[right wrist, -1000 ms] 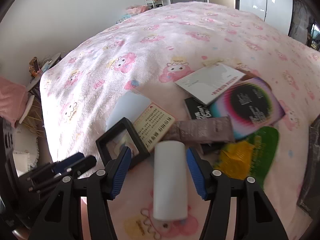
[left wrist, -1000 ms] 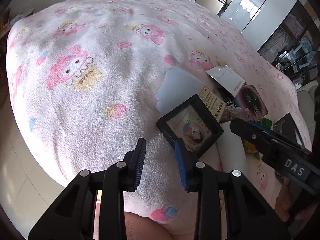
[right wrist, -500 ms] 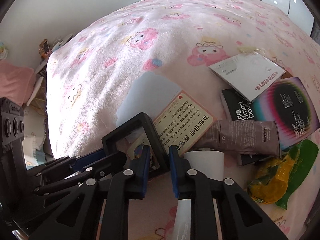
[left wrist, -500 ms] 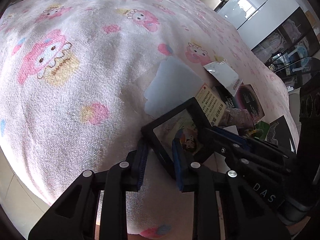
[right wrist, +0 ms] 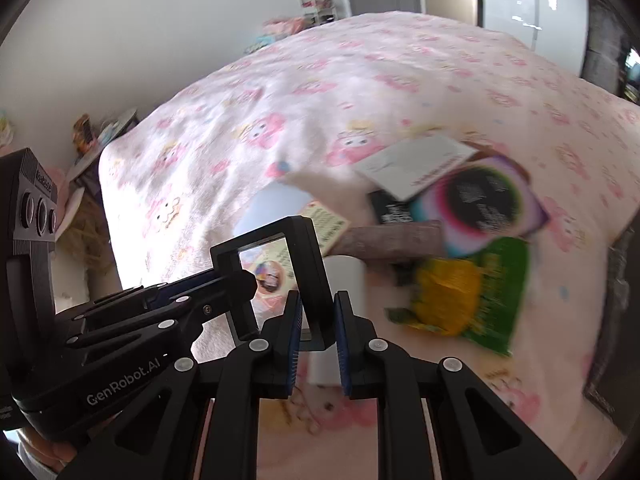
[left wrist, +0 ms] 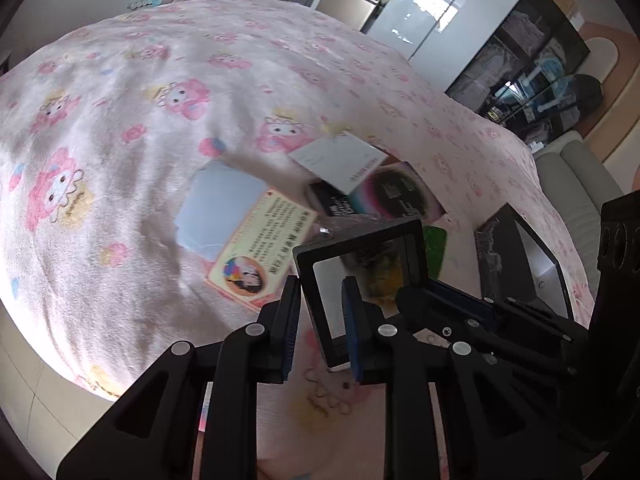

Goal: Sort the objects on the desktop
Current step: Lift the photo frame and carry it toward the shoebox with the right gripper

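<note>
Two grippers share one thin black frame, lifted off the pink blanket.

The left gripper [left wrist: 320, 320] is clamped on the left edge of the black frame [left wrist: 360, 276], low in the middle of the left wrist view. The right gripper [right wrist: 316, 332] has just closed its jaws and pinches the frame's other side [right wrist: 308, 264], low centre of the right wrist view. The frame hangs tilted above the white roll [right wrist: 344, 284] and the illustrated card [left wrist: 256, 252]. The risk, as I judge it: two rigid grips on one slim edge-held object. If the hands drift apart or twist differently, the frame could flex, pop from a pad, or drop onto the clutter. Blur suggests quick motion, which would worsen that.
</note>
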Available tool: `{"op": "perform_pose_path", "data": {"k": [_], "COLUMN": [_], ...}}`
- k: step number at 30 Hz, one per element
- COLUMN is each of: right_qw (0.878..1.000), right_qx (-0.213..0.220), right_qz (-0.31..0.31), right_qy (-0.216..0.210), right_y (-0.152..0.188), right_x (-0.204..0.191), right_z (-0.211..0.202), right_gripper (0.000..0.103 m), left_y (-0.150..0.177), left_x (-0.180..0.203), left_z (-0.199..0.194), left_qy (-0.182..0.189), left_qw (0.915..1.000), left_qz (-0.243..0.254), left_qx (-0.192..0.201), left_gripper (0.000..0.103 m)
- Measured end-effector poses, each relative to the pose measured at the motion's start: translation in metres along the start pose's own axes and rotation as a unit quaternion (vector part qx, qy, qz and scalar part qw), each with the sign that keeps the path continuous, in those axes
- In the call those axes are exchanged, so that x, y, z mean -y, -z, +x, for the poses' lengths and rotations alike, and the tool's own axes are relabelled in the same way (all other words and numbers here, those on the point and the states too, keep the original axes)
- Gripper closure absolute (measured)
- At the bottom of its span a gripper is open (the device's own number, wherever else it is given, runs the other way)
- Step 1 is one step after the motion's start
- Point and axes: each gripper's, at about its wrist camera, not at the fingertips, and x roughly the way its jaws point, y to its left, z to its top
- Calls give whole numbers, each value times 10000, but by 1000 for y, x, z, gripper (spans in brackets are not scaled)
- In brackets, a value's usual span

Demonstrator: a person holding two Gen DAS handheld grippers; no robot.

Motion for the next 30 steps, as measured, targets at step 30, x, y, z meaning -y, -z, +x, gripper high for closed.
{"op": "perform_pose_path", "data": {"k": [30], "right_qw": [9531], "right_qx": [1352], "right_qz": [2268], "right_qy": [1477], "right_y": [117], "right_x": [243], "right_z": [-189], "right_gripper": [89], "left_y": [53], "left_x": [354], "left_z": [54], "left_qy": [1359], "left_qw": [9543], "left_qz": [2633], "left_qx": [-396], "left_gripper": [83]}}
